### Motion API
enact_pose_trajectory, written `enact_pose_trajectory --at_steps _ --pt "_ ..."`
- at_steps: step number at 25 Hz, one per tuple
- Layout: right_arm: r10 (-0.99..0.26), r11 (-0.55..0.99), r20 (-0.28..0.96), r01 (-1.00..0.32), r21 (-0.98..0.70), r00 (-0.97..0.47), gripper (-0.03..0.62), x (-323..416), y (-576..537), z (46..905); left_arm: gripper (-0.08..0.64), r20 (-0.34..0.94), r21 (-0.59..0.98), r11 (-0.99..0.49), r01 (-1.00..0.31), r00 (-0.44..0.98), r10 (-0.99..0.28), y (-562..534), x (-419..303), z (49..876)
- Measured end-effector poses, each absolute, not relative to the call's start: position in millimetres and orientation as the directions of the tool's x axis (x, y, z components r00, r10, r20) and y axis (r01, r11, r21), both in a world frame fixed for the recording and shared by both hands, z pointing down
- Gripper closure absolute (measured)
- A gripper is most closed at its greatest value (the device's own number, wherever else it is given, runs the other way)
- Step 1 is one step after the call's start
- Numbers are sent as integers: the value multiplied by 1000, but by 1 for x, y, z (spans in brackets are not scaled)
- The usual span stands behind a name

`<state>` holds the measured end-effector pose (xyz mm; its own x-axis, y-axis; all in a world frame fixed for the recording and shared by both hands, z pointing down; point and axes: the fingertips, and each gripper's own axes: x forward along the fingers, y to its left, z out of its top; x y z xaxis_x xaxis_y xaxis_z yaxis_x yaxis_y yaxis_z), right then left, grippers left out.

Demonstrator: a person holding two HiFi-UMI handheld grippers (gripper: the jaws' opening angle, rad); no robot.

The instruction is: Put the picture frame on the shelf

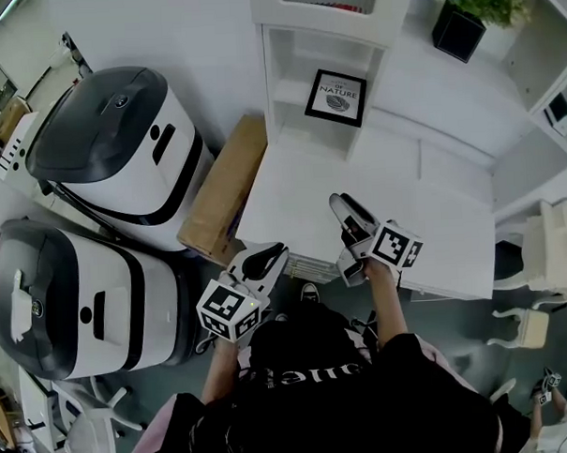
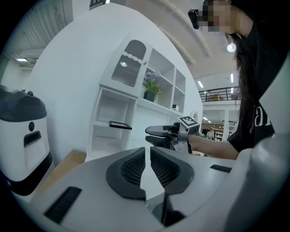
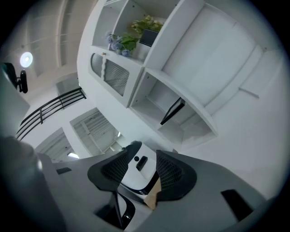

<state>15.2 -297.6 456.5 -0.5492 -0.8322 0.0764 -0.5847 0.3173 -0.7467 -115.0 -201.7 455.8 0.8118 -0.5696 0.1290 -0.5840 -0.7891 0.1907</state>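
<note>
The black picture frame (image 1: pixel 335 97) with a white print lies in a lower cubby of the white shelf unit (image 1: pixel 303 135). It shows as a dark slab on that shelf in the left gripper view (image 2: pixel 120 125) and edge-on in the right gripper view (image 3: pixel 172 110). My left gripper (image 1: pixel 271 254) (image 2: pixel 147 149) hangs low at the table's near edge, shut on nothing. The right gripper (image 1: pixel 342 237) (image 3: pixel 137 156) is over the white table, open and empty, well short of the frame. It also shows in the left gripper view (image 2: pixel 158 135).
Two large white-and-black machines (image 1: pixel 120 143) (image 1: pixel 71 296) stand at the left, with a cardboard box (image 1: pixel 224 191) against the shelf unit. A dark pot of flowers (image 1: pixel 462 21) tops the white table surface (image 1: pixel 433 214). White chairs (image 1: pixel 538 257) stand at the right.
</note>
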Motion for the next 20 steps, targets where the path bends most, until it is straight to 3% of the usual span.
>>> enact_pose_trajectory --at_steps 20 --pt "-827 358 120 -680 -640 -549 420 2 -202 450 515 118 212 -815 -539 842 -526 -148 -99 460"
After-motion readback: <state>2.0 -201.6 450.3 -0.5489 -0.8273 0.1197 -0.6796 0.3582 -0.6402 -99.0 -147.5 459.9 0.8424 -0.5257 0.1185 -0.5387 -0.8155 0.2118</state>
